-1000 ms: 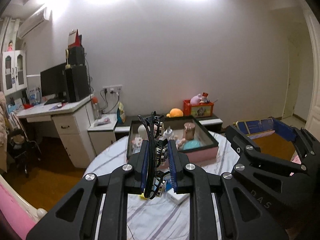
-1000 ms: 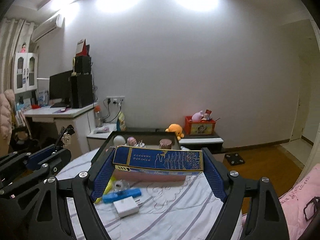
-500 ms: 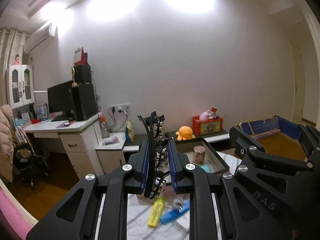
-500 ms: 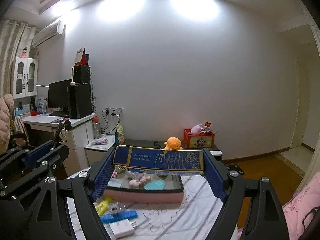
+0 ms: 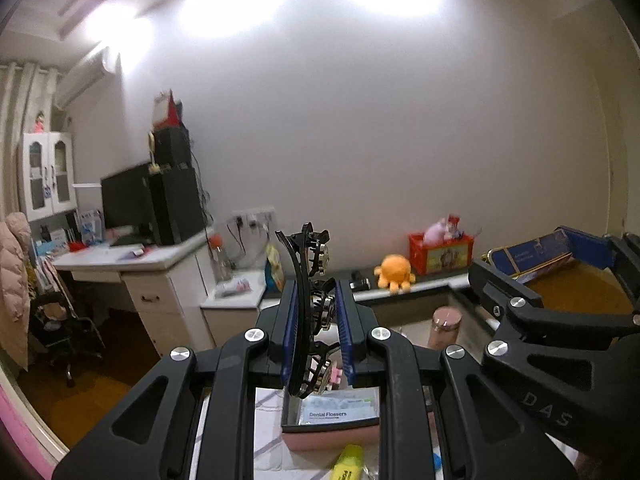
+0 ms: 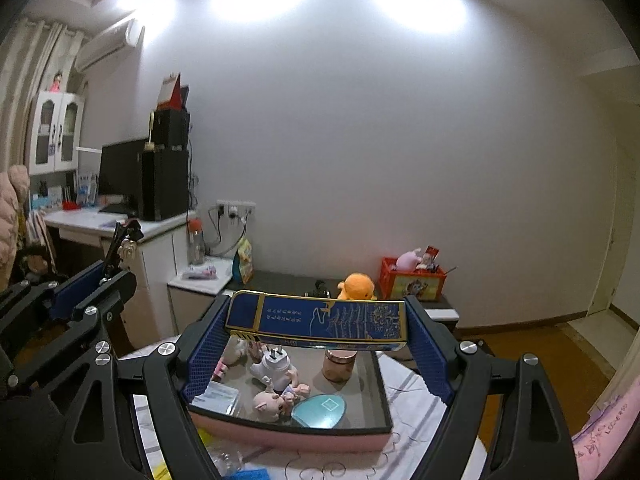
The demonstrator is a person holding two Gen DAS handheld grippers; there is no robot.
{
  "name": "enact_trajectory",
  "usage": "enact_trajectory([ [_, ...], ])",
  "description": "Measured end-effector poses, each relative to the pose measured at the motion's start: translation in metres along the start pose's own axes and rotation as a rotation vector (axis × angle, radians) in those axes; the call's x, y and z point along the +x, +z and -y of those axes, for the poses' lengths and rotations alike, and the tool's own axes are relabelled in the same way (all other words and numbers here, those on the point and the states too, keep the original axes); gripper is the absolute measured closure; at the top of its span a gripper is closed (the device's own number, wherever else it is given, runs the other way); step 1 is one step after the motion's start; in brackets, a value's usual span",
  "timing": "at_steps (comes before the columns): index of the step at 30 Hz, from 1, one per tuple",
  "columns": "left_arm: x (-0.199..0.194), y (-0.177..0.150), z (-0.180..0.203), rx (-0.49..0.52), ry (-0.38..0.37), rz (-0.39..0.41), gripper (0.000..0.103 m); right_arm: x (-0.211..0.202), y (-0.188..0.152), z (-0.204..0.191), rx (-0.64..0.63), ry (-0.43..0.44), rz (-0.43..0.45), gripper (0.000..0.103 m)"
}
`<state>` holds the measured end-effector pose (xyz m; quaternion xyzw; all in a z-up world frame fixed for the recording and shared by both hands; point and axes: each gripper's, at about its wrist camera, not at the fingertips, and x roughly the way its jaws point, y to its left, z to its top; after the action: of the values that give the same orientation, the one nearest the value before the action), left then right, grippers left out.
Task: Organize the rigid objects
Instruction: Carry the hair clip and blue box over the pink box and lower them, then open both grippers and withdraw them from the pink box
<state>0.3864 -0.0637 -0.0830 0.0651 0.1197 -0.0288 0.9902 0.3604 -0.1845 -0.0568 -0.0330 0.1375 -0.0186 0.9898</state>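
Blue box point(image 6: 320, 322) with gold print: held crosswise between the right tongs point(image 6: 318, 344), one end on each blue pad, jaws wide and clamped on its ends. It hangs above the pink tray point(image 6: 296, 436), over the tray's far half. In the left wrist view the same box point(image 5: 528, 254) shows off to the right of the left tongs, at the tip of the right ones.

Black hair clip point(image 5: 306, 312) with round metal studs: pinched upright between the left tongs point(image 5: 316, 336), jaws nearly together and clenched on it. Its top end sticks up past the pads, its bottom end hangs below them. From the right wrist view the clip point(image 6: 122, 250) pokes up at the far left, well apart from the box.

Pink tray, dark inner rim, sits under and ahead of both tongs on a striped cloth point(image 6: 404, 392). Inside, below the right tongs: white plug adapter point(image 6: 274, 366), pink jar point(image 6: 340, 364), piglet figure point(image 6: 274, 400), teal oval case point(image 6: 320, 410), flat packet point(image 6: 218, 396) at the left corner. Under the left tongs the packet reads "Dental Flossers" point(image 5: 334, 410).

Near side of the tray, below the left tongs: yellow highlighter point(image 5: 348, 462) on the cloth. Blue item point(image 6: 250, 474) at the bottom edge of the right view, cut off, can't tell what.

Beyond the tray: orange plush point(image 6: 356, 286), red crate point(image 6: 412, 280) on a low shelf.
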Motion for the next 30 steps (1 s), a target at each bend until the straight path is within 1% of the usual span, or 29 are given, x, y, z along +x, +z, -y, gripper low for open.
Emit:
enact_trajectory([
  [3, 0.042, -0.014, 0.002, 0.001, -0.029, -0.093, 0.085, 0.031, -0.009, 0.001, -0.009, 0.005, -0.055, 0.019],
  [5, 0.062, -0.025, 0.002, -0.017, -0.062, -0.151, 0.085, 0.054, -0.018, 0.002, -0.014, 0.012, -0.113, 0.019],
  [7, 0.081, -0.038, 0.003, -0.018, -0.067, -0.214, 0.085, 0.076, -0.027, 0.001, -0.013, 0.024, -0.159, 0.019],
  [10, 0.106, -0.052, 0.007, -0.016, -0.077, -0.292, 0.085, 0.107, -0.046, 0.001, -0.011, 0.053, -0.242, 0.019],
  [12, 0.119, -0.061, 0.006, -0.041, -0.108, -0.345, 0.084, 0.122, -0.057, 0.002, -0.015, 0.064, -0.280, 0.019],
  [13, 0.124, -0.065, 0.008, -0.041, -0.110, -0.369, 0.084, 0.127, -0.060, 0.003, -0.015, 0.070, -0.290, 0.019],
  [16, 0.133, -0.070, 0.013, -0.011, -0.097, -0.389, 0.084, 0.143, -0.071, 0.003, -0.019, 0.078, -0.333, 0.019],
  [19, 0.139, -0.074, 0.010, -0.023, -0.103, -0.408, 0.082, 0.150, -0.077, 0.004, -0.005, 0.084, -0.354, 0.018],
  [21, 0.138, -0.075, 0.009, -0.028, -0.091, -0.411, 0.071, 0.151, -0.079, 0.004, -0.011, 0.081, -0.354, 0.018],
  [23, 0.133, -0.073, 0.004, -0.050, -0.074, -0.401, 0.050, 0.150, -0.077, 0.005, -0.014, 0.063, -0.344, 0.017],
  [24, 0.130, -0.071, 0.000, -0.063, -0.064, -0.393, 0.045, 0.149, -0.075, 0.007, -0.014, 0.052, -0.341, 0.014],
  [25, 0.126, -0.069, -0.003, -0.073, -0.057, -0.383, 0.033, 0.147, -0.073, 0.010, -0.009, 0.040, -0.336, 0.012],
  [26, 0.120, -0.066, -0.006, -0.085, -0.051, -0.367, 0.026, 0.144, -0.071, 0.013, -0.002, 0.031, -0.331, 0.011],
  [27, 0.113, -0.063, -0.009, -0.096, -0.048, -0.349, 0.023, 0.140, -0.069, 0.015, 0.005, 0.026, -0.322, 0.011],
  [29, 0.096, -0.054, -0.015, -0.112, -0.030, -0.307, 0.014, 0.126, -0.061, 0.019, 0.026, 0.039, -0.291, 0.011],
  [30, 0.088, -0.051, -0.017, -0.115, -0.018, -0.290, 0.012, 0.117, -0.057, 0.020, 0.031, 0.046, -0.278, 0.011],
])
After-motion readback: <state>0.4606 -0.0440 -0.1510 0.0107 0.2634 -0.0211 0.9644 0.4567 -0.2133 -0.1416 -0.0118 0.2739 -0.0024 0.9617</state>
